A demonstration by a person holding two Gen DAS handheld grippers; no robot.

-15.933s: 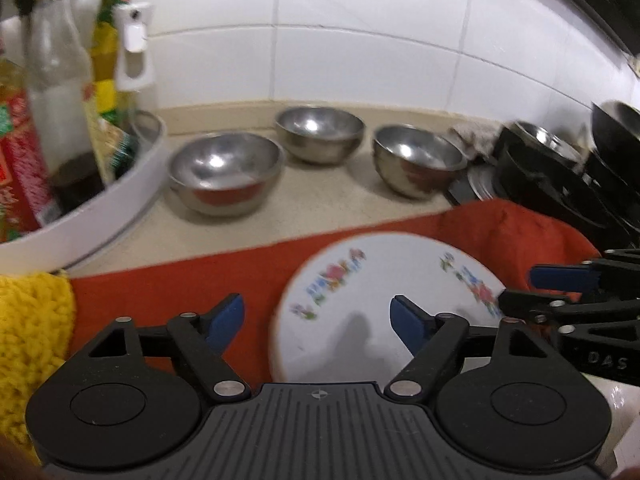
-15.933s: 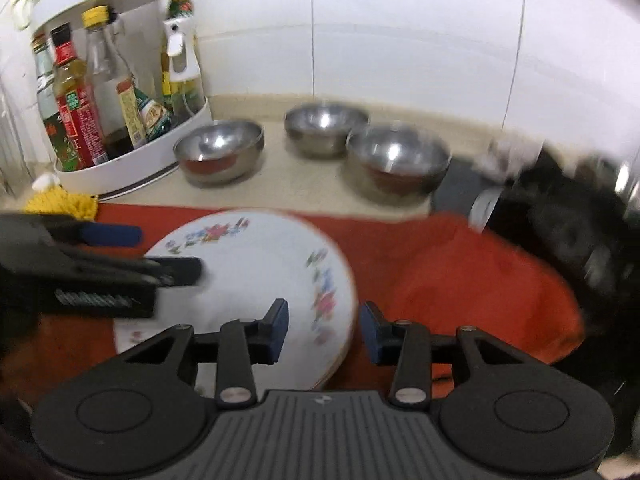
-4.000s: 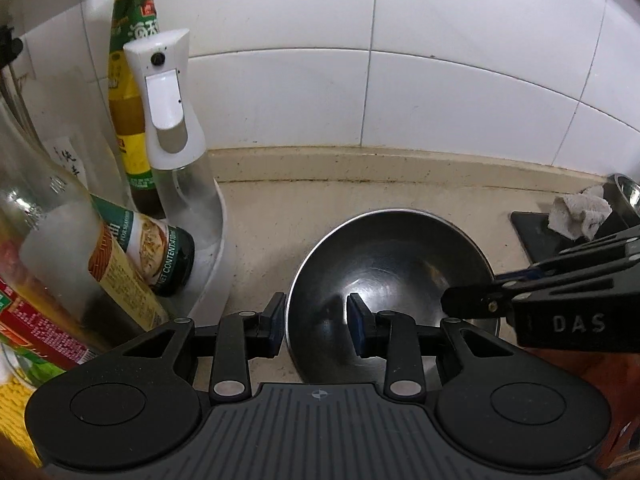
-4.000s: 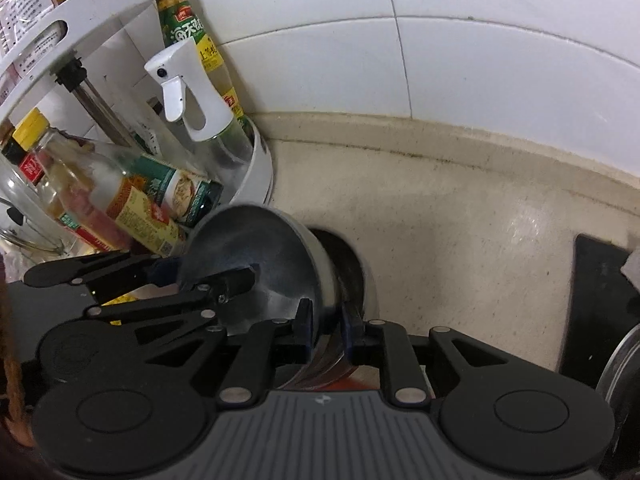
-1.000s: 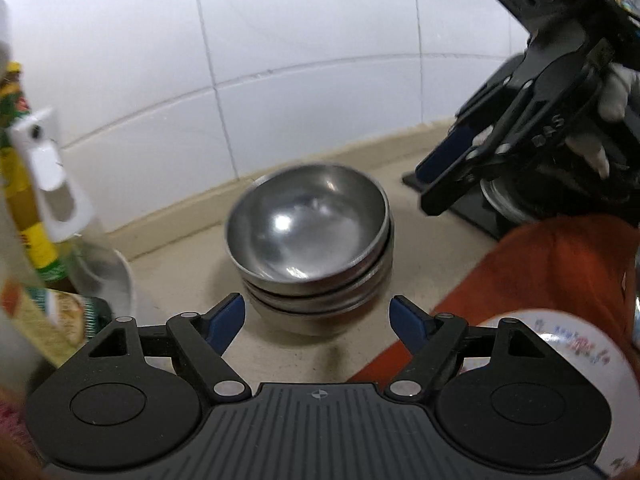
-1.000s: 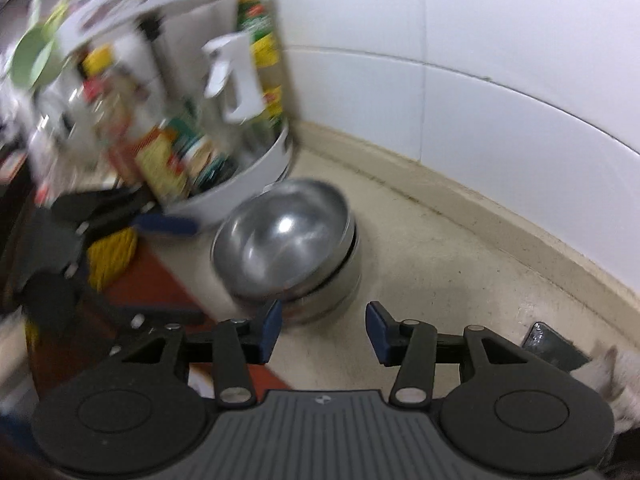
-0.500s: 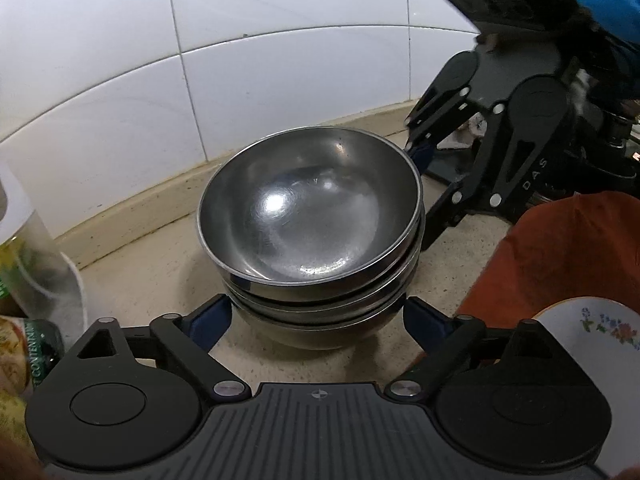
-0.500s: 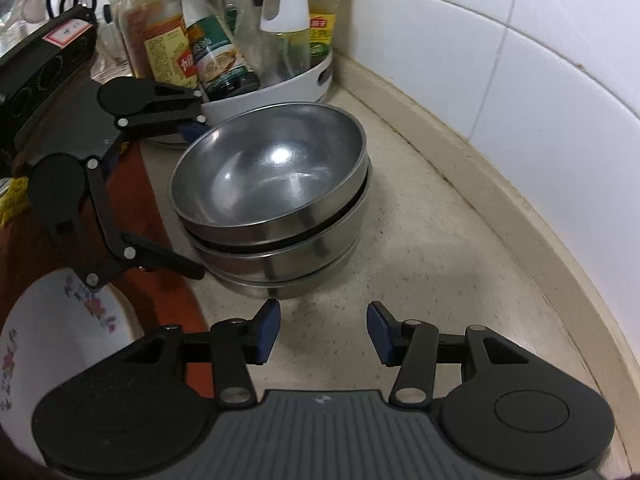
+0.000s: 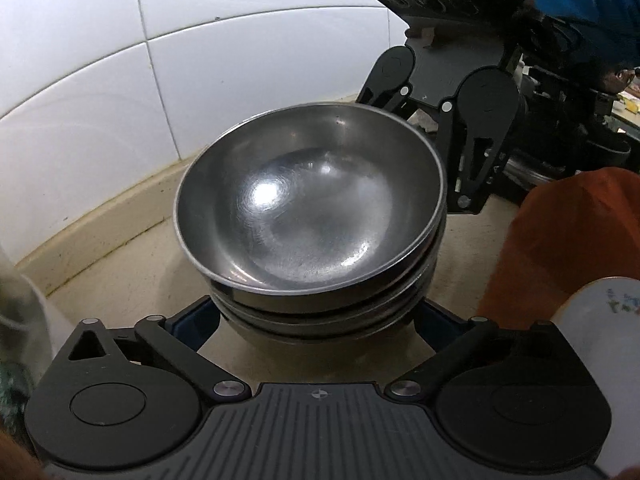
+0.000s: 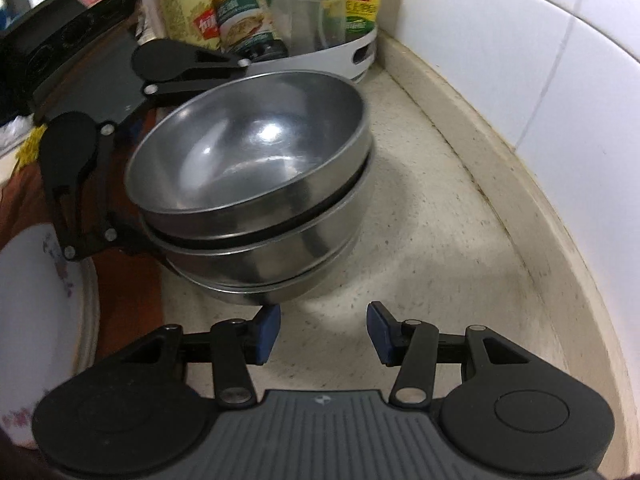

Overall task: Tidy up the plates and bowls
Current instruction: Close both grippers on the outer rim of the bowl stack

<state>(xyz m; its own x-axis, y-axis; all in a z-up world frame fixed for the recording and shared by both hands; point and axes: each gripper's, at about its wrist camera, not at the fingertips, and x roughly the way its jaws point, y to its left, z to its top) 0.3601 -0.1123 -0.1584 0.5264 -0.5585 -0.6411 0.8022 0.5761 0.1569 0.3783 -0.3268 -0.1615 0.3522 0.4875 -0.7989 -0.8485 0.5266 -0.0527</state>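
The left gripper (image 9: pixel 320 322) spreads wide around the bowl stack (image 9: pixel 312 220) (apparently not touching), probably to steady it; right gripper (image 10: pixel 323 330) waits, fingers apart, empty.

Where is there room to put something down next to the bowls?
Bare counter lies between the bowls and the wall. The other side is crowded: the plate on the red cloth, the bottle rack behind.
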